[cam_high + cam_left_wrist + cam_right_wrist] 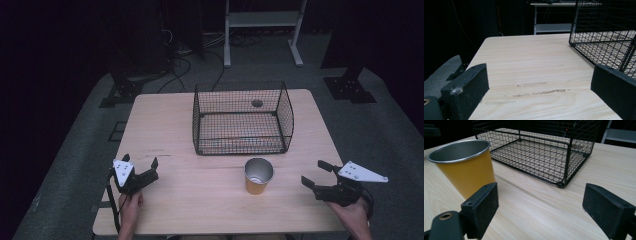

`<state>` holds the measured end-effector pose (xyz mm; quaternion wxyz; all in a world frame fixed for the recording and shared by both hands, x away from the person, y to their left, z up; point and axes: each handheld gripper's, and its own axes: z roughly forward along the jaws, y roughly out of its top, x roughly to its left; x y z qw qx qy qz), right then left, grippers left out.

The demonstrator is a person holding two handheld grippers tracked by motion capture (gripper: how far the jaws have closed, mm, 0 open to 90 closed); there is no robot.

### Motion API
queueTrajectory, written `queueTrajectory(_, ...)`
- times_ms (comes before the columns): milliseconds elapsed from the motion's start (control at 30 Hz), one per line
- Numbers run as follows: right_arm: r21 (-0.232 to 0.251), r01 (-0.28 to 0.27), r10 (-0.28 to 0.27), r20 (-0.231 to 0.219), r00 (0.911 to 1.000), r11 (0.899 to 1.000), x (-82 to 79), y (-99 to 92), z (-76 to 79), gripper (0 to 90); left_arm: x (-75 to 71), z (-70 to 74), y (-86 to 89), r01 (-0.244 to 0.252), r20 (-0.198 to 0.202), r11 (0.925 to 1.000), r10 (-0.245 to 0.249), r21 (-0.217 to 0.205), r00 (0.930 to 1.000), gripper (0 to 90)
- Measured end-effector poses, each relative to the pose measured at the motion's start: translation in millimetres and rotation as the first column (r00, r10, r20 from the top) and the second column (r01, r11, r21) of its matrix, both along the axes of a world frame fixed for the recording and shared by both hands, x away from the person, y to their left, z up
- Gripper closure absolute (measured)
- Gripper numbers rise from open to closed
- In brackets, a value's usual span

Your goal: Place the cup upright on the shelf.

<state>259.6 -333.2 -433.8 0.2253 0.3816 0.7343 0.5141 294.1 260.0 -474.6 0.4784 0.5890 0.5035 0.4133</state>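
Orange-sided and steel-lined, the cup (258, 176) stands upright near the table's (165, 125) front edge, just before the wire basket (242, 119). Well apart from it, the left gripper (141, 165) and right gripper (316, 172) gape wide, holding nothing.

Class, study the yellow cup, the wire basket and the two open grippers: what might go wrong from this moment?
1. The yellow cup stands upright and tall beside the right gripper; a sideways nudge from one jaw might tip it.
2. The wire basket sits just behind the cup, so a lifted cup may catch its front rim.
3. The left gripper is near the basket's corner and could snag the mesh.
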Motion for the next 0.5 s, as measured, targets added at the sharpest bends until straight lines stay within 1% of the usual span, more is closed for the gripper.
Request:
queueTrajectory(100, -0.001, -0.011, 0.011, 0.0, 0.9999, 1.0, -0.7, 2.4, 1.3, 12.7, 0.0, 0.0, 0.0, 0.0, 0.0, 1.0, 0.0, 0.0, 1.0, 0.8)
queueTrajectory(300, -0.009, -0.056, 0.056, -0.002, 0.9985, 0.998, -3.8, 14.7, 6.3, 12.7, 0.0, 0.0, 0.0, 0.001, 0.001, 1.0, -0.001, 0.0, 1.0, 0.8)
queueTrajectory(400, -0.013, -0.078, 0.078, 0.005, 0.997, 0.997, -4.6, 20.4, 9.2, 11.8, 0.0, 0.0, -0.1, 0.0, 0.001, 1.0, 0.0, 0.0, 1.0, 0.8)
queueTrajectory(433, -0.013, -0.078, 0.078, 0.005, 0.997, 0.997, -4.6, 20.4, 9.2, 11.8, 0.0, 0.0, -0.1, 0.0, 0.001, 1.0, 0.0, 0.0, 1.0, 0.8)
queueTrajectory(467, -0.014, -0.091, 0.091, 0.01, 0.9958, 0.996, -4.9, 23.9, 10.6, 11.7, -0.1, 0.0, -0.1, 0.001, 0.0, 1.0, -0.001, 0.001, 1.0, 0.8)
queueTrajectory(500, -0.014, -0.091, 0.091, 0.01, 0.9958, 0.996, -4.9, 23.9, 10.6, 11.7, -0.1, 0.0, -0.1, 0.001, 0.0, 1.0, -0.001, 0.001, 1.0, 0.8)
